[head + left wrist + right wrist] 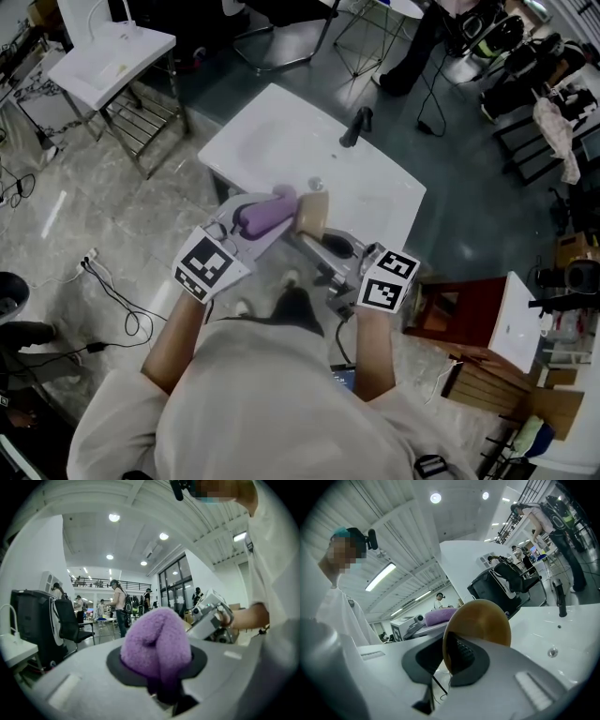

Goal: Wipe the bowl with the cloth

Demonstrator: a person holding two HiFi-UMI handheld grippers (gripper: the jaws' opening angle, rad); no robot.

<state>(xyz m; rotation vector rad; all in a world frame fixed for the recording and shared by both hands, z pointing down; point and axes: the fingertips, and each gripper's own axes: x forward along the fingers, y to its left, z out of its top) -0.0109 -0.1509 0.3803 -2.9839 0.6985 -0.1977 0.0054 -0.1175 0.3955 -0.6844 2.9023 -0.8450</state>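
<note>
A purple cloth (157, 646) bulges out between the jaws of my left gripper (161, 686), which is shut on it. From the head view the cloth (264, 214) is held over the near edge of the white sink, just left of the bowl. A tan wooden bowl (480, 623) stands on edge in my right gripper (450, 656), whose pads clamp its rim. In the head view the bowl (311, 215) sits beside the cloth, the two close or touching. The right gripper view shows the cloth (440, 616) behind the bowl.
A white sink (281, 131) with a black faucet (356, 125) and a drain (315, 184) lies under both grippers. A second white sink unit (108, 56) stands at the upper left. Cables run over the marble floor (112, 300), and a red stool (469, 309) stands at the right.
</note>
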